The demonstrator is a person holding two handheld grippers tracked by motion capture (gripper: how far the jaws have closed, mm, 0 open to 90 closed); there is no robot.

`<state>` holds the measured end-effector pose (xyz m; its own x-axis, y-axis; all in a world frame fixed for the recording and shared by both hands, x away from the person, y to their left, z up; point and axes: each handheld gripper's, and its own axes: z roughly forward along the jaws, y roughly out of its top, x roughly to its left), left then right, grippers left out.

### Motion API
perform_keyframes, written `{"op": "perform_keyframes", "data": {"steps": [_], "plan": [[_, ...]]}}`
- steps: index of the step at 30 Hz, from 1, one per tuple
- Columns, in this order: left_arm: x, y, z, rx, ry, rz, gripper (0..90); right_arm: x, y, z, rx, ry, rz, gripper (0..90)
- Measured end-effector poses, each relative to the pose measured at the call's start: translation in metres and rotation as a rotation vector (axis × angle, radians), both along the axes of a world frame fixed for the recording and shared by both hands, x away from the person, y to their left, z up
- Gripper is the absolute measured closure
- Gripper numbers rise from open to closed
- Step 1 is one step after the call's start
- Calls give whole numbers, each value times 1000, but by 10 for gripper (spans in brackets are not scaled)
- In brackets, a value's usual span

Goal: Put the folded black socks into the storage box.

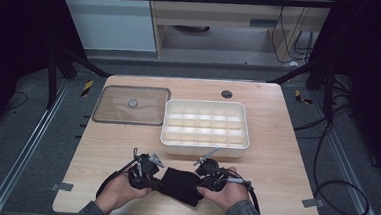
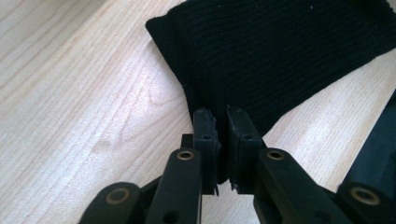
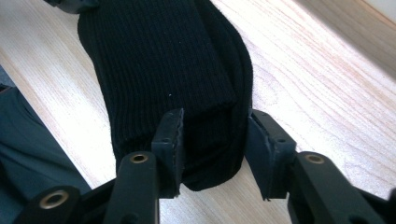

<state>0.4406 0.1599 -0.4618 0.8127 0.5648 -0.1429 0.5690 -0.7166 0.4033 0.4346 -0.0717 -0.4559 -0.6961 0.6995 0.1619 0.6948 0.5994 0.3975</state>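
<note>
A black ribbed knit cloth (image 1: 181, 185), folded over, lies on the wooden table near its front edge, between my two grippers. My left gripper (image 1: 159, 182) comes at it from the left. In the left gripper view that gripper (image 2: 223, 123) is shut on a thin edge of the cloth (image 2: 280, 56). My right gripper (image 1: 202, 184) comes from the right. Its jaws (image 3: 212, 135) straddle the folded end of the cloth (image 3: 163, 60), both pads against the fabric, and a lower layer spreads out past one jaw. A hand holds each gripper.
A white tray (image 1: 205, 147) divided into several compartments stands just behind the grippers. A clear lid (image 1: 131, 105) with a small knob lies to its left. A dark round hole (image 1: 226, 94) marks the table's far side. Bare wood (image 1: 285, 163) lies right of the tray.
</note>
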Motion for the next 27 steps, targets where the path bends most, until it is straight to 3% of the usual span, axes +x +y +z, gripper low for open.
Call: {"op": "perform_keyframes", "data": {"steps": [7, 17, 21, 27], "plan": [[1, 1, 5, -2, -12, -8, 855, 1, 2, -2, 7, 6, 18, 767], [3, 3, 16, -9, -34, -19, 863, 4, 6, -2, 21, 3, 22, 786], [3, 5, 15, 3, -38, -14, 865, 4, 6, 0, 29, -1, 21, 767], [4, 9, 15, 5, -52, 2, 867, -4, 4, 2, 44, -15, 17, 569]]}}
